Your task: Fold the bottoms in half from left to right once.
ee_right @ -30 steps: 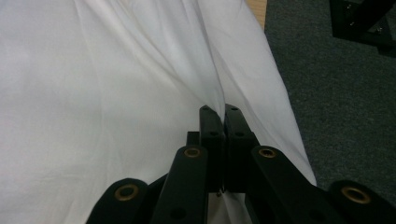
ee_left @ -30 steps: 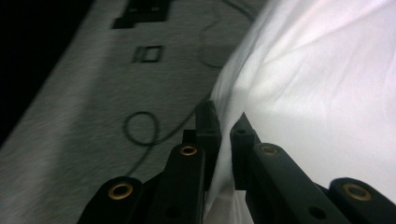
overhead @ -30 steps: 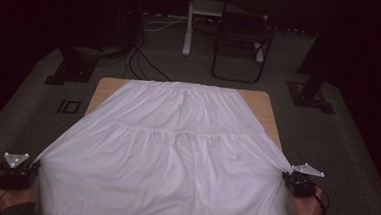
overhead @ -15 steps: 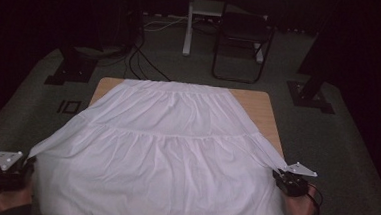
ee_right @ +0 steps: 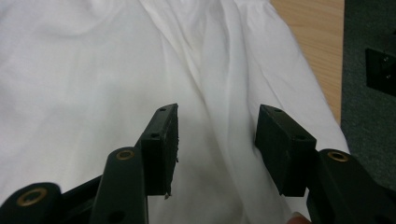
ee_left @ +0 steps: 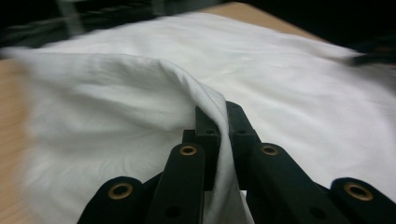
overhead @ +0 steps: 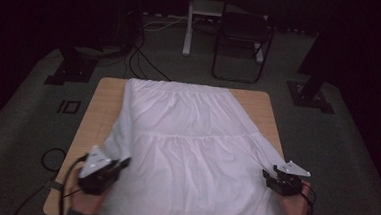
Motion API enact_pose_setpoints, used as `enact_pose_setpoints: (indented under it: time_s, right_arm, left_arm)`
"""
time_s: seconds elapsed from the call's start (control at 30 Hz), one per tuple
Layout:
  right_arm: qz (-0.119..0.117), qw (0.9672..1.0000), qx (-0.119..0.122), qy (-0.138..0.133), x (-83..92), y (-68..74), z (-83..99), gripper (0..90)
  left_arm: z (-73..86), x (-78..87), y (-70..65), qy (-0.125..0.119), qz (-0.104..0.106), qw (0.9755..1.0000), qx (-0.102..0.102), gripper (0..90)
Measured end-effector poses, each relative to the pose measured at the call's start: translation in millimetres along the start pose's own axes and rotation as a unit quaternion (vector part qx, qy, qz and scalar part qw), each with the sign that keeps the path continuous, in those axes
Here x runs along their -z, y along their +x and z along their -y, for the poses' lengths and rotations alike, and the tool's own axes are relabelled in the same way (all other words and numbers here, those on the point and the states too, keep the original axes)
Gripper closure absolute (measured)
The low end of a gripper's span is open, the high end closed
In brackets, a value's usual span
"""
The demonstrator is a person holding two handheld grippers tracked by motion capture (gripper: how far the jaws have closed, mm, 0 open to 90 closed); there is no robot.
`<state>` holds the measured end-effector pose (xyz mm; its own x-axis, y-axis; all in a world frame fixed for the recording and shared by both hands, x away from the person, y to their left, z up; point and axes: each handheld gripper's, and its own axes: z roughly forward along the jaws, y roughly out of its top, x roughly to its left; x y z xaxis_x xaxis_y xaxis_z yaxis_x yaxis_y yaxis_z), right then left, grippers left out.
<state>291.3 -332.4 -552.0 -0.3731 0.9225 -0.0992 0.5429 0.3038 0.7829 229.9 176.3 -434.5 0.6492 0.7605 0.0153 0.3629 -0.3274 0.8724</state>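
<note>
We had one wooden table [overhead: 100, 113] in front of us, and one white garment [overhead: 195, 153], a tiered skirt by the look of it, covered most of its top from the far edge to the near one, spilling a little over the right side. It lay spread flat, in our judgement so that it could be folded.

The garment's left side no longer lay flat: it was lifted and turned over toward the middle, baring a strip of wood along the table's left edge. That was because our left gripper [overhead: 117, 162] had its jaws pressed together on the cloth's left edge; in the left gripper view the fabric ran up out of the closed jaws [ee_left: 223, 128] in a raised ridge. We judged this to be the first lengthwise fold, with the left edge being carried across.

Our right gripper [overhead: 270, 178] sat at the garment's near right edge, close to the table's side. Its jaws had just been opening and stood spread [ee_right: 215, 140], with cloth lying under the gap and neither pad pinching it. We took that as a release after pulling the skirt straight.

We counted two grippers, one garment, one table.
</note>
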Motion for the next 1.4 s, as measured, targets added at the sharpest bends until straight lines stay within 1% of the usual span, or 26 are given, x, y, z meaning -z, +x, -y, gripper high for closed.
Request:
enact_pose_setpoints:
  time_s: [0.07, 0.1, 0.13, 0.17, 0.23, 0.3, 0.33, 0.4, 0.47, 0.57, 0.6, 0.63, 0.7, 0.77, 0.8, 0.87, 0.93, 1.0, 1.07, 1.1, 1.13, 1.17, 1.23, 1.27, 1.33, 1.4]
  right_arm:
    - [-0.004, 1.0, 0.004, -0.004, 0.1, 3.4, -2.6, 48.7]
    - [-0.006, 0.9999, 0.008, -0.006, 0.0, 5.3, -4.0, 48.7]
    - [-0.008, 0.9999, 0.011, -0.007, -0.1, 7.3, -5.4, 48.7]
    - [-0.011, 0.9998, 0.014, -0.008, -0.2, 9.7, -6.8, 48.7]
    - [-0.017, 0.9996, 0.021, -0.01, 0.1, 14.9, -9.5, 48.7]
    - [-0.023, 0.9992, 0.029, -0.014, 1.3, 20.9, -13.0, 48.4]
    - [-0.027, 0.999, 0.031, -0.015, 2.4, 24.8, -15.2, 48.0]
    - [-0.035, 0.9983, 0.041, -0.023, 5.4, 33.0, -20.2, 47.6]
    - [-0.046, 0.9971, 0.052, -0.031, 8.4, 43.3, -26.5, 47.3]
    - [-0.074, 0.9946, 0.062, -0.039, 9.2, 61.6, -37.7, 47.3]
    - [-0.082, 0.9936, 0.066, -0.04, 9.1, 68.8, -41.7, 47.4]
    - [-0.095, 0.9924, 0.067, -0.041, 9.0, 76.6, -45.7, 47.4]
    - [-0.124, 0.9888, 0.069, -0.046, 9.6, 92.9, -53.3, 47.3]
    - [-0.16, 0.9834, 0.067, -0.052, 9.7, 109.3, -60.0, 46.2]
    - [-0.179, 0.9803, 0.064, -0.054, 9.6, 117.4, -62.8, 45.1]
    - [-0.211, 0.9745, 0.058, -0.05, 7.8, 133.1, -65.9, 41.9]
    - [-0.218, 0.9734, 0.062, -0.031, 2.6, 148.0, -65.1, 37.8]
    - [-0.218, 0.9729, 0.077, -0.008, -6.2, 160.3, -61.0, 34.2]
    - [-0.215, 0.9712, 0.099, 0.027, -16.6, 169.4, -55.9, 33.9]
    - [-0.21, 0.9712, 0.106, 0.037, -20.4, 172.9, -53.3, 34.1]
    - [-0.206, 0.9711, 0.112, 0.046, -24.0, 175.1, -51.3, 36.8]
    - [-0.204, 0.9704, 0.116, 0.058, -27.2, 175.7, -50.3, 44.7]
    - [-0.206, 0.967, 0.131, 0.072, -29.2, 174.1, -50.1, 78.7]
    - [-0.203, 0.9675, 0.134, 0.069, -27.2, 172.1, -51.3, 88.3]
    - [-0.194, 0.9716, 0.13, 0.037, -14.5, 165.1, -57.6, 89.0]
    - [-0.177, 0.9769, 0.119, -0.012, 5.6, 149.5, -67.7, 89.2]
  left_arm:
    - [-10.3, -30.7, -22.8, 0.005, 0.036, 0.9989, -0.029, 86.9]
    - [-14.7, -45.4, -34.7, 0.005, 0.057, 0.9976, -0.041, 86.8]
    - [-14.7, -45.4, -34.7, 0.005, 0.057, 0.9976, -0.041, 86.9]
    - [-21.5, -73.3, -57.6, 0.01, 0.105, 0.9928, -0.057, 86.8]
    - [-23.0, -100.4, -78.6, 0.024, 0.132, 0.9878, -0.08, 86.8]
    - [-19.1, -124.8, -87.8, 0.043, 0.166, 0.9827, -0.07, 82.9]
    - [-16.5, -132.9, -90.0, 0.05, 0.178, 0.9805, -0.067, 73.4]
    - [-12.7, -134.8, -90.8, 0.047, 0.178, 0.9808, -0.064, 58.3]
    - [-12.0, -123.3, -84.3, 0.032, 0.182, 0.9807, -0.065, 54.2]
    - [-13.1, -97.2, -63.8, 0.007, 0.158, 0.9861, -0.051, 49.7]
    - [-12.2, -88.1, -54.6, 0.001, 0.143, 0.9886, -0.047, 48.9]
    - [-10.0, -79.9, -45.0, 0.0, 0.121, 0.9916, -0.046, 48.6]
    - [-0.9, -66.9, -24.6, 0.008, 0.059, 0.9973, -0.043, 47.6]
    - [13.3, -56.9, -2.8, 0.021, 0.005, 0.9994, -0.027, 47.4]
    - [21.0, -52.4, 7.5, 0.027, -0.017, 0.9994, -0.013, 47.4]
    - [35.7, -44.4, 25.8, 0.04, -0.044, 0.9981, 0.015, 47.4]
    - [49.8, -38.8, 38.1, 0.05, -0.066, 0.996, 0.034, 46.9]
    - [62.3, -36.9, 46.7, 0.061, -0.075, 0.9941, 0.049, 45.1]
    - [72.6, -37.4, 51.8, 0.074, -0.081, 0.9923, 0.058, 44.6]
    - [76.4, -38.4, 53.6, 0.078, -0.082, 0.9916, 0.061, 43.9]
    - [78.9, -39.4, 55.0, 0.082, -0.085, 0.9909, 0.063, 43.7]
    - [80.1, -40.2, 56.0, 0.084, -0.086, 0.9906, 0.065, 43.7]
    - [79.2, -40.9, 56.5, 0.08, -0.086, 0.9909, 0.066, 43.7]
    - [77.9, -40.9, 55.4, 0.078, -0.085, 0.9913, 0.063, 43.7]
    - [75.1, -41.2, 52.0, 0.074, -0.085, 0.9923, 0.051, 43.6]
    - [73.1, -42.4, 49.1, 0.071, -0.081, 0.9932, 0.043, 42.8]
